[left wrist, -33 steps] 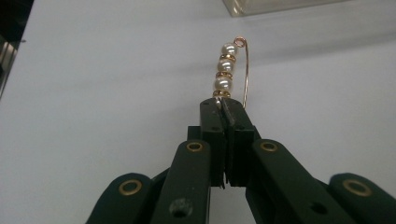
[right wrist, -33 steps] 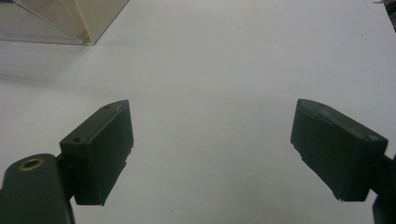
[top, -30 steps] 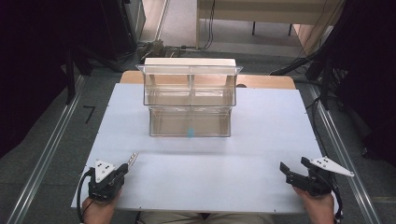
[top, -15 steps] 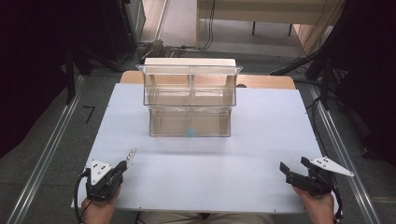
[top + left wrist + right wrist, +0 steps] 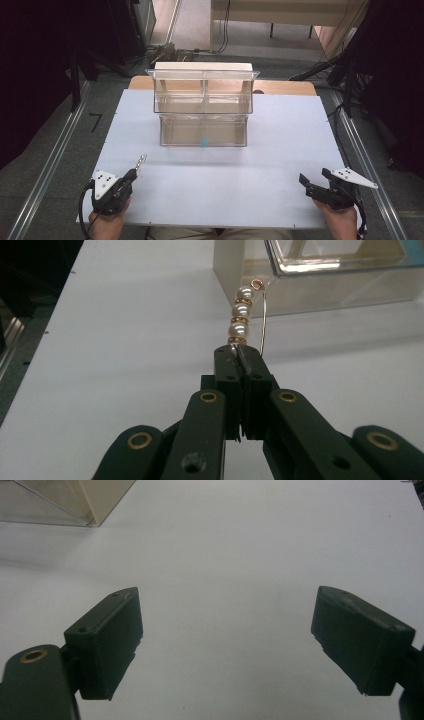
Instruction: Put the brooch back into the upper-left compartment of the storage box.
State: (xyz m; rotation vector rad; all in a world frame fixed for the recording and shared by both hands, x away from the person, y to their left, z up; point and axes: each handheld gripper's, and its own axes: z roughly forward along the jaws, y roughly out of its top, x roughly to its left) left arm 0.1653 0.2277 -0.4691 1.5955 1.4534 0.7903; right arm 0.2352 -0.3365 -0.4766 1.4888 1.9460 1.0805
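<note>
At the near left of the surface (image 5: 280, 150), the left gripper (image 5: 131, 175) has its fingers (image 5: 227, 371) clenched on the bottom end of a pearl earring (image 5: 241, 315), which sticks out ahead of the tips toward the clear organizer (image 5: 203, 107) standing at the far middle. The grip looks thin: only the lowest bead and the foot of the gold wire sit between the tips, so a jolt or a quick swing could let the earring pivot or slide out and drop onto the surface. The loose wire hook (image 5: 262, 315) arcs free beside the pearls; if it is carried in too low it could catch on the organizer's front wall or rim and be pulled from the hold, or bend. Squeezing harder would risk deforming that wire. The organizer is light-looking and see-through, so its edges may be misjudged and a bump could shove it back. At the near right, the right gripper (image 5: 316, 182) rests with its fingers (image 5: 107, 640) released and spread, holding nothing, well apart from the organizer and too far away to steady it.
</note>
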